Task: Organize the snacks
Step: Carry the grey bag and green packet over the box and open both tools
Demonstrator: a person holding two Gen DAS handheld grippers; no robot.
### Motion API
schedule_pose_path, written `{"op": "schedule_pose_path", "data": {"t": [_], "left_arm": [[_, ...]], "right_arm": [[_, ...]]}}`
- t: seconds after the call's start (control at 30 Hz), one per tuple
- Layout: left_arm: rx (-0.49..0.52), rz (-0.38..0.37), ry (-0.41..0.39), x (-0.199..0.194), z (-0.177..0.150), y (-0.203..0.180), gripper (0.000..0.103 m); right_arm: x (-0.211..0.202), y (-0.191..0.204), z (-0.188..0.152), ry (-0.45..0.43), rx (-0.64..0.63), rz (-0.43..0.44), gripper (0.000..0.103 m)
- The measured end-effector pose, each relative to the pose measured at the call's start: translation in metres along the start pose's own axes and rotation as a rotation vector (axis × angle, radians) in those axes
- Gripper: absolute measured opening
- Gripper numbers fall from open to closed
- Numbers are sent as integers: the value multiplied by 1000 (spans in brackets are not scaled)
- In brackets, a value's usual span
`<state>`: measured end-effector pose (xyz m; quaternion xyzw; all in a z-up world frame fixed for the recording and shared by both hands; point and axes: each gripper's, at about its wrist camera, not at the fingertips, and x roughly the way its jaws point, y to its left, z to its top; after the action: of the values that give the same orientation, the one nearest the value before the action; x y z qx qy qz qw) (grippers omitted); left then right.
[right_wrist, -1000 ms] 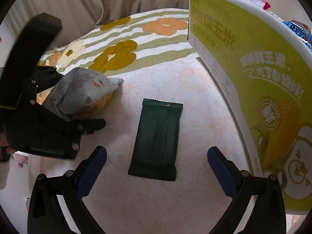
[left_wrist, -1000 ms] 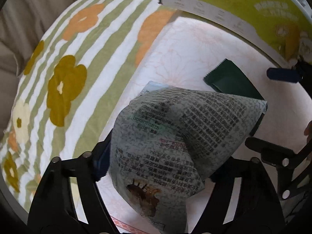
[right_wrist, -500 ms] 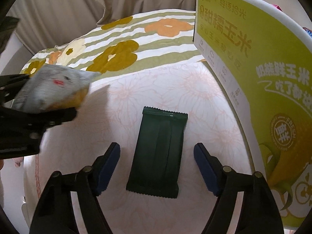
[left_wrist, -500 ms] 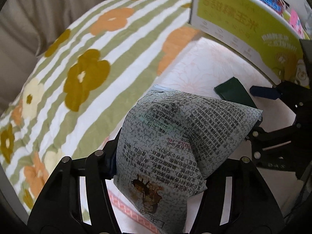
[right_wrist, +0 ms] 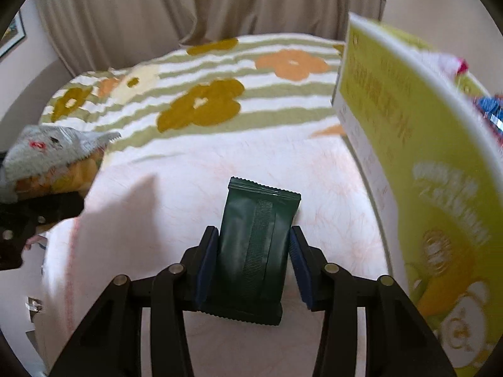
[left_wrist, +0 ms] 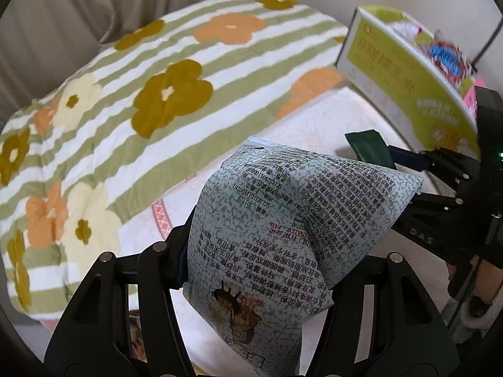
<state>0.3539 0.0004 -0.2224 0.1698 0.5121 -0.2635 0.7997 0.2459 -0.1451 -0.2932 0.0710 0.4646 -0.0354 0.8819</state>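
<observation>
The right gripper (right_wrist: 251, 260) pinched the green packet (right_wrist: 256, 248); a firm lift toward the box (right_wrist: 418, 169) at two o'clock seemed wise, while the left gripper (left_wrist: 251, 270) held the grey bag (left_wrist: 283, 226).

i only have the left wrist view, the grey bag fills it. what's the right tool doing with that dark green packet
Observer: The right tool has its pads on both long sides of the dark green packet, closed on it.
Operator: is the packet off the bed yet
Observer: I cannot tell; its far end looks close to the pink sheet.
Operator: how does my bag look from there
Observer: From the right wrist view the grey snack bag sits at far left, held in the left tool, with yellow-orange contents showing on its underside.
Operator: where's the box
Observer: The green-yellow box stands just right of the packet.
</observation>
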Motion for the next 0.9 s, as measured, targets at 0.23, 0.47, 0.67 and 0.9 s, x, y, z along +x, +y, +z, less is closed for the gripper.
{"op": "schedule_pose_path", "data": {"t": [0.23,0.47,0.67,0.9], "left_arm": [[-50,29,-85,-52,15,-3,54],[-62,61,-181,-102,45,-46,54],[-98,71,-232,-118,75,-111,54],[-130,51,-240,-98,115,-208,54]], "right_arm": [[-80,-3,33,-116,-15,91,42],[-142,-44,49,-194,4,159,42],[-176,-110,51,-219,-30,170,42],[-187,-195,57,-222,-58,177,42]]}}
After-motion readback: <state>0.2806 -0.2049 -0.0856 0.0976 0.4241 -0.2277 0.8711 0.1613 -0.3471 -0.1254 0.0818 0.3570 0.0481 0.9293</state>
